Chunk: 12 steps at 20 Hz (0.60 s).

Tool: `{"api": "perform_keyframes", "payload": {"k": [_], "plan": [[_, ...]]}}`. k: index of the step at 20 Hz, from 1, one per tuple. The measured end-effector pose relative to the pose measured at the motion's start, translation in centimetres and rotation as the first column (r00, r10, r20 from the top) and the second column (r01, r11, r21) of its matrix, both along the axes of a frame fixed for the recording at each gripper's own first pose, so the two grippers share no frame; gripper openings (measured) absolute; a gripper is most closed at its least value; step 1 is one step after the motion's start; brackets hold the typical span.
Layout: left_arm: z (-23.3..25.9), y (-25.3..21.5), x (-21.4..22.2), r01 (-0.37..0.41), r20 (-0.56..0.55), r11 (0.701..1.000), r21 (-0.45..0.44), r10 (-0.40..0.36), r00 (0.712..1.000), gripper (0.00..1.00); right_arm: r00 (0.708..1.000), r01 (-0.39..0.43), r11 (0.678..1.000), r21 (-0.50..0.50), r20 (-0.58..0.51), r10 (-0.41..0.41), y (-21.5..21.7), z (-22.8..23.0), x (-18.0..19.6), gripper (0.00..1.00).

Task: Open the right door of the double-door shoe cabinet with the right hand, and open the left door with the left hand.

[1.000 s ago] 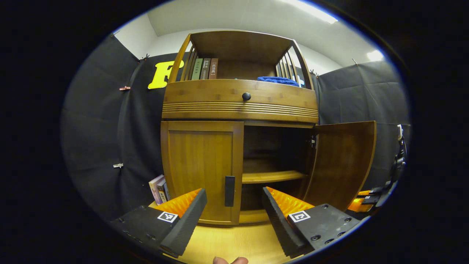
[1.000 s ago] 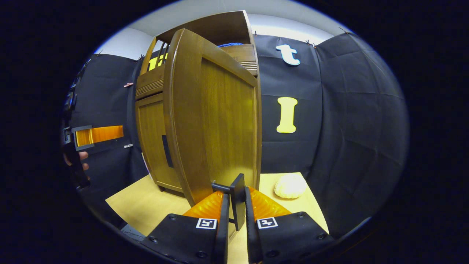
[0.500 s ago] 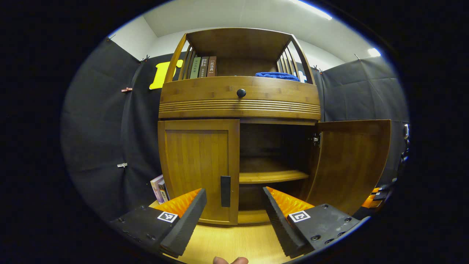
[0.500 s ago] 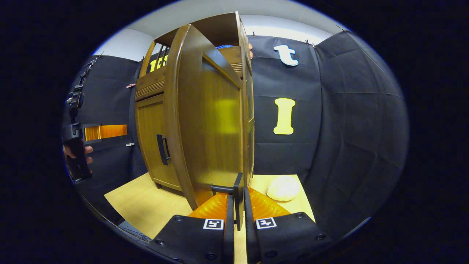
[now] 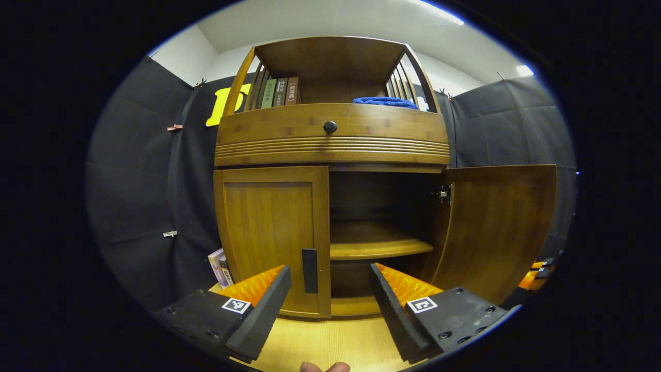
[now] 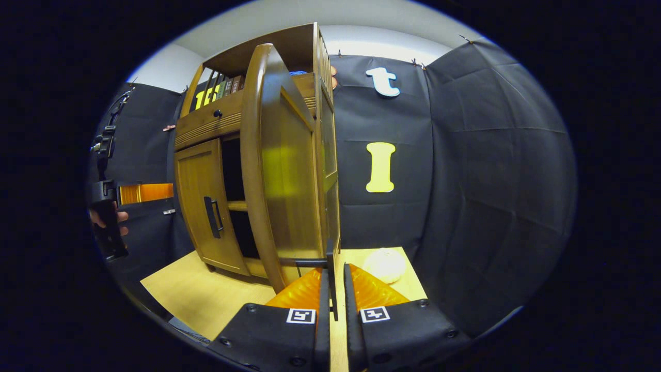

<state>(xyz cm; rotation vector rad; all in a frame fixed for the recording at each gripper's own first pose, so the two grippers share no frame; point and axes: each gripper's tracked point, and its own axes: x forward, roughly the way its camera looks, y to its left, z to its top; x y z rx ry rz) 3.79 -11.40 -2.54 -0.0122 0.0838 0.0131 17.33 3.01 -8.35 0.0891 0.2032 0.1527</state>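
1. Right gripper (image 6: 333,310): fingers closed tight on the right handle (image 6: 330,274), a thin dark bar at 6 o'clock in the right gripper view. Right door (image 6: 281,175) is swung well out from the cabinet (image 5: 330,134); in the left gripper view it stands at 3 o'clock, inner shelf (image 5: 379,248) exposed.
2. Left gripper (image 5: 330,305): jaws wide apart, nothing between them. It hangs short of the left door (image 5: 271,237), which is shut. Left handle (image 5: 310,263) sits at approx 6 o'clock, just left of the gap's centre line.
3. Risk A: the right door looks near the end of its swing. More pull could strain the hinge (image 5: 443,194) or drag the cabinet along the table (image 5: 330,343).
4. Risk B: the handle is thin and the grip is near its lower end, so a twist of the wrist could let it slip out & the door drift back.
5. Risk C: the left jaws are off-centre to the left handle. Going straight in, one finger may hit the door face or enter the open bay instead of straddling the bar.
6. Risk D: a pale round thing (image 6: 384,264) lies on the table at 5 o'clock of the right door, near its sweep. Cannot tell if they'd touch.
7. Surface: light wood-grain table top, smooth; cabinet stands on it w/ little room in front.
8. Room: black cloth walls close round, white ceiling w/ strip lights. Top shelf holds books (image 5: 281,92) & a blue cloth (image 5: 384,102); drawer knob (image 5: 330,126) below. More books (image 5: 219,266) stand at the cabinet's left foot, 8 o'clock.
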Motion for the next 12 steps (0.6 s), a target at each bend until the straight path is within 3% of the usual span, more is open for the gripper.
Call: {"api": "perform_keyframes", "payload": {"k": [4, 7, 8, 12], "plan": [[-0.3, -0.1, 0.6, 0.012, -0.002, 1.0, 0.009, -0.012, 1.0, 0.94, 0.999, 0.04, 0.999, -0.016, -0.003, -0.04, -0.6, 0.0, 0.0, 0.17], [-0.9, -0.2, 1.3, 0.019, -0.004, 1.0, 0.012, -0.019, 1.0, 0.94, 0.992, 0.125, 0.991, -0.047, 0.029, -0.123, -2.4, 0.5, 0.1, 0.23], [-1.0, -0.2, 1.5, 0.021, -0.006, 1.0, 0.013, -0.021, 1.0, 0.94, 0.988, 0.149, 0.988, -0.047, 0.051, -0.147, -2.8, 0.9, 0.3, 0.45], [-1.7, -0.1, 2.6, 0.032, -0.008, 0.999, 0.022, -0.032, 0.999, 0.92, 0.974, 0.21, 0.976, -0.065, 0.101, -0.202, -3.9, 1.6, 0.7, 0.81]]}}
